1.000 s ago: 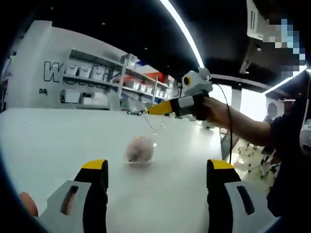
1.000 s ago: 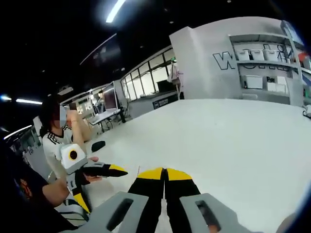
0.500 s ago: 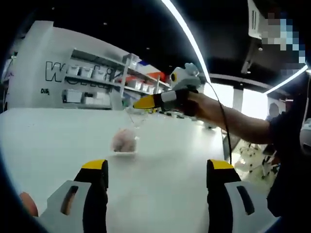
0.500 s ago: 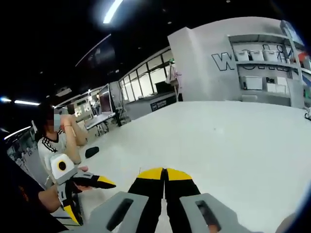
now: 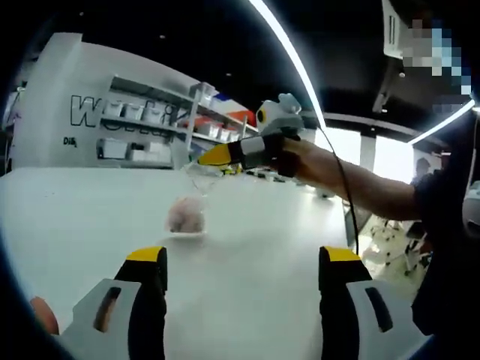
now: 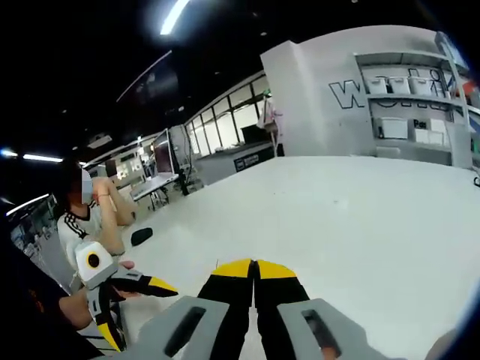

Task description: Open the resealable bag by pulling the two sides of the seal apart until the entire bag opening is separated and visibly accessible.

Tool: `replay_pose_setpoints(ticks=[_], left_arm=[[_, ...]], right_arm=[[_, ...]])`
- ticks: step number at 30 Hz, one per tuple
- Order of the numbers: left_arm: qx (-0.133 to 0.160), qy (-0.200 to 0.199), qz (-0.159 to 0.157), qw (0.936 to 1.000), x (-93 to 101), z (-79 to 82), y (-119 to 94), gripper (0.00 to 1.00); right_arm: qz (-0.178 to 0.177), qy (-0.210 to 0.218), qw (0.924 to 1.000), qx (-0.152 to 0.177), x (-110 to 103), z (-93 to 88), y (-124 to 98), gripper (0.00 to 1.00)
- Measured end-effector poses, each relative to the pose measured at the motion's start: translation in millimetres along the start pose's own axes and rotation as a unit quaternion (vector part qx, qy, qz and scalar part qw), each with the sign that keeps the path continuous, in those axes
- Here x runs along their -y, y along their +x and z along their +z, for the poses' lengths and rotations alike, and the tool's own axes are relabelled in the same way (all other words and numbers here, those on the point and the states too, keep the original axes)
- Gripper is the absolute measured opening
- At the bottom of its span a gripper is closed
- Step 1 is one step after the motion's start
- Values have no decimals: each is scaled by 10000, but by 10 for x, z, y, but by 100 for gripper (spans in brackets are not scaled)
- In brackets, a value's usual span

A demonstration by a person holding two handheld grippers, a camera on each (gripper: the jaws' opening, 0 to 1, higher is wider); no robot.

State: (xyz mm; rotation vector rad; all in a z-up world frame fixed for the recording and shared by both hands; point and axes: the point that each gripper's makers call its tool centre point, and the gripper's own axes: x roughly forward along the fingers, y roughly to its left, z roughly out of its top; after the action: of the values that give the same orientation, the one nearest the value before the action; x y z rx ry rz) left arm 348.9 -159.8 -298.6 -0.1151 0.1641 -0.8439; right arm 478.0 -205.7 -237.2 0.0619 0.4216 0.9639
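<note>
The right gripper (image 6: 253, 264) has its yellow-tipped jaws pressed together, and in the left gripper view the same tool (image 5: 204, 157) comes in from the right with its closed tip pinching the top edge of the resealable bag (image 5: 187, 213). The bag is clear plastic with a pinkish lump in its lower part; it stands roughly upright, long axis running from the white table (image 5: 75, 217) up to the pinched edge, the seal end pointing up and slightly toward that gripper. Its bottom looks to rest on the table, though I cannot be sure it touches. The left gripper (image 5: 244, 259) is nearer, its two jaws spread wide apart and holding nothing, well short of the bag. In the right gripper view it (image 6: 161, 287) shows low on the left in a hand (image 6: 124, 271). Beyond the table stands a white wall with shelving (image 5: 142, 127), and a seated person in a striped top (image 6: 79, 225) leans at the far left.
</note>
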Motion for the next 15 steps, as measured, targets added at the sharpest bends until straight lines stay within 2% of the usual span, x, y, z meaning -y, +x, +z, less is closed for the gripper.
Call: replay_pose_setpoints(ticks=[15], left_arm=[[-28, 10, 6, 10000, -25, -24, 6, 82]], right_arm=[[-45, -5, 10000, -50, 115, 14, 105, 0]])
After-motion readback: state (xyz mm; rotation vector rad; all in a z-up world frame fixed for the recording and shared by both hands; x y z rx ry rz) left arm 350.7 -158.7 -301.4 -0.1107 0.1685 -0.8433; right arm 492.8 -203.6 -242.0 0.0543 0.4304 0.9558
